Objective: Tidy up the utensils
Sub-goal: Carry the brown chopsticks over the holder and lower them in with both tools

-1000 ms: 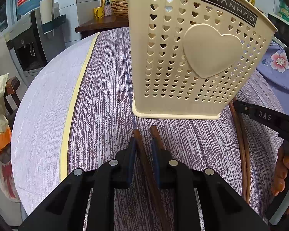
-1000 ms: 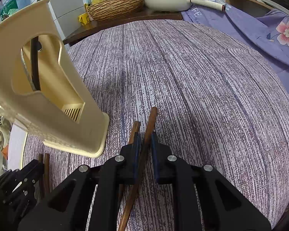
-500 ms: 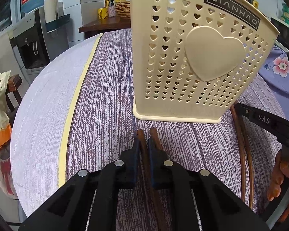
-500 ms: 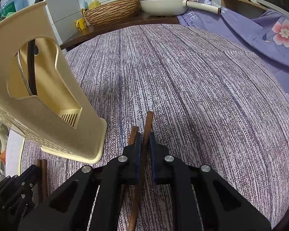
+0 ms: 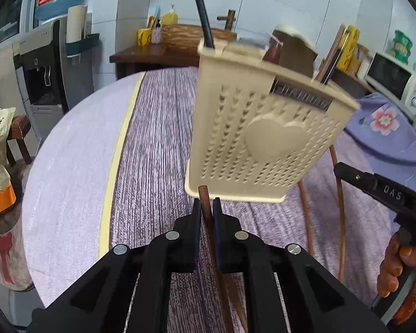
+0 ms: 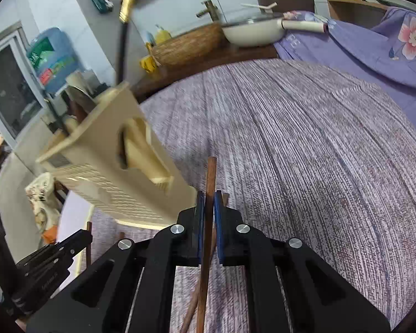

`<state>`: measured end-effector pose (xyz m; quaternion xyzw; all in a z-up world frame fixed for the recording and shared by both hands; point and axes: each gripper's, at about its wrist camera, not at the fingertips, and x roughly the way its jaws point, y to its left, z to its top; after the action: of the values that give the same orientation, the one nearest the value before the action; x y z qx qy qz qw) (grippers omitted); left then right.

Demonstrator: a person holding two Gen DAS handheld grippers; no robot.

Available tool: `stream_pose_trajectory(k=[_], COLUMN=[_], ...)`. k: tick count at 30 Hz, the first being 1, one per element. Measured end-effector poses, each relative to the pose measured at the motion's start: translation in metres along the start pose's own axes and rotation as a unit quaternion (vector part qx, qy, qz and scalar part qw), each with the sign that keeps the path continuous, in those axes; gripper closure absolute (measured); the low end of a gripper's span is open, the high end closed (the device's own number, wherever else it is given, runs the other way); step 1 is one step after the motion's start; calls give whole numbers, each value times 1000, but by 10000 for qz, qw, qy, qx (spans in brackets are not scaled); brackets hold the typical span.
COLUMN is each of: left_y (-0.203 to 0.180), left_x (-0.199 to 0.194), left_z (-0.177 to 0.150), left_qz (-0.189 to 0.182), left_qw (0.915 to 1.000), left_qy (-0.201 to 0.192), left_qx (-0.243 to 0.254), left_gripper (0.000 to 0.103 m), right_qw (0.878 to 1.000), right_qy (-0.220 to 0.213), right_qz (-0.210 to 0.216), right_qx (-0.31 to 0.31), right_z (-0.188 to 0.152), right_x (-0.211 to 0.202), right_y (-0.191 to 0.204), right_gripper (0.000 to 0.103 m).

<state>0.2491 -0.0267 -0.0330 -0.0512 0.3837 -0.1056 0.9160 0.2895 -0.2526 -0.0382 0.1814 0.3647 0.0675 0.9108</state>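
In the left wrist view, the left gripper point(image 5: 206, 208) was clamped on a brown chopstick point(image 5: 208, 216), whose tip poked just past the jaws toward the base of the cream holder point(image 5: 266, 144) straight ahead. The holder stood on the striped cloth point(image 5: 158, 144), with a dark utensil point(image 5: 202, 14) sticking up from it. To the right of the jaws, two more chopsticks point(image 5: 339, 194) ran beside the holder. In the right wrist view, the right gripper point(image 6: 209, 205) pinched one chopstick point(image 6: 210, 183), its tip reaching well beyond the jaws; a second stick point(image 6: 192, 305) lay under them. The holder point(image 6: 111, 166) sat ahead to the left, blurred.
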Motion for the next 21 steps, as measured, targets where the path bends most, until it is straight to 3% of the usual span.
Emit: stream_pose_trajectory(k=[9, 21], left_y=[-10, -9], left_x=[-70, -127], left_z=[15, 24], left_qz=[-308, -551], left_qw=[9968, 9905], left_qy=[-717, -1232], left_qx=[189, 268], left_gripper=[96, 96], right_qw=[9938, 9815], right_qy=[-699, -1130], right_qz=[670, 1025], right_qx=[-545, -1156], right_z=[9, 2], right_x=[-82, -151], right_y=[22, 41], right_gripper=[95, 96])
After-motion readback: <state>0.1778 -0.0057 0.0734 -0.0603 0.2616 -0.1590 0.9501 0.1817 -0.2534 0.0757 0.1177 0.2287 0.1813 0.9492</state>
